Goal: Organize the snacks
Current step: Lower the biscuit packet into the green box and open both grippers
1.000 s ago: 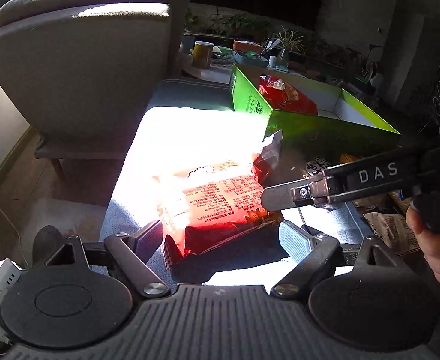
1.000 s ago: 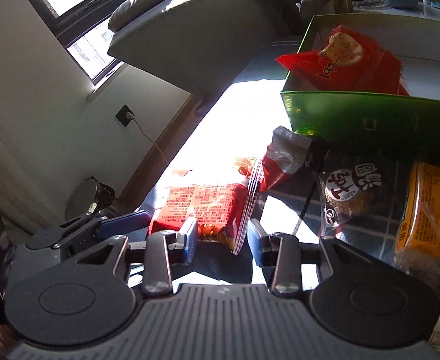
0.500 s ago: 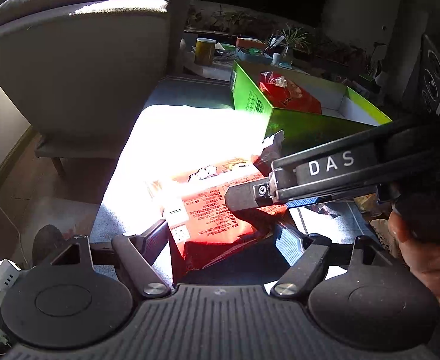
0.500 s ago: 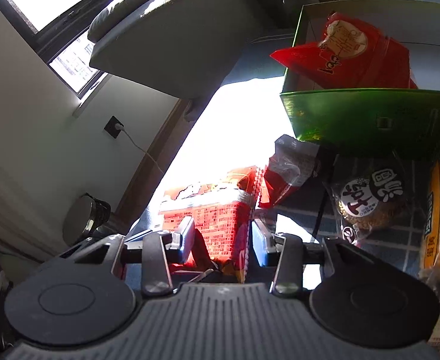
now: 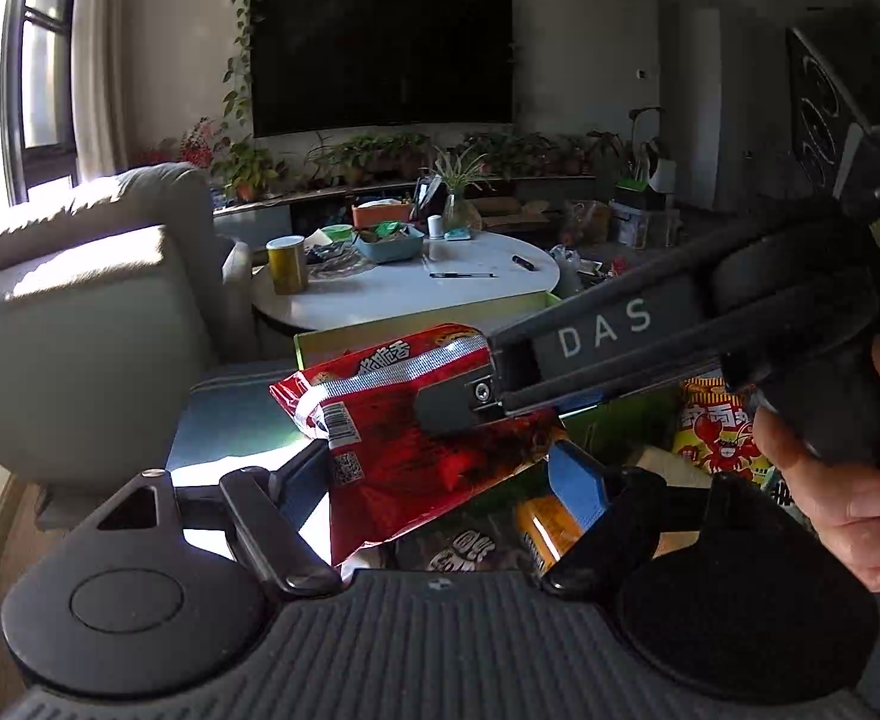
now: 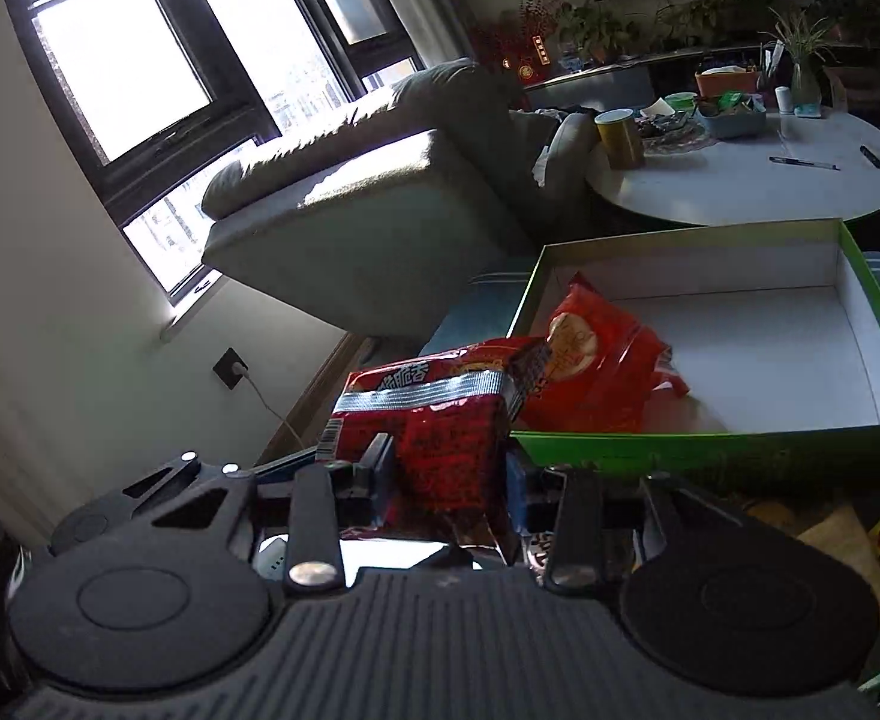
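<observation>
My right gripper (image 6: 447, 480) is shut on a red snack bag (image 6: 440, 438) with a silver sealed edge and holds it in the air just left of the green box (image 6: 709, 450). That bag shows in the left wrist view (image 5: 416, 438) with the right gripper's finger (image 5: 457, 414) clamped over it. My left gripper (image 5: 445, 480) is open, its jaws wide on either side of the hanging bag. Another red snack bag (image 6: 607, 378) lies inside the box's left end.
Loose snack packets (image 5: 715, 432) lie on the blue surface below, at right. A grey armchair (image 6: 368, 228) stands to the left. A white round table (image 6: 739, 180) with a yellow can (image 6: 619, 138) is behind the box. The box's right part shows bare white floor.
The right gripper closed on the red bag and lifted it off the sunlit surface, up to the level of the box's rim. Both cameras have risen and tilted up.
</observation>
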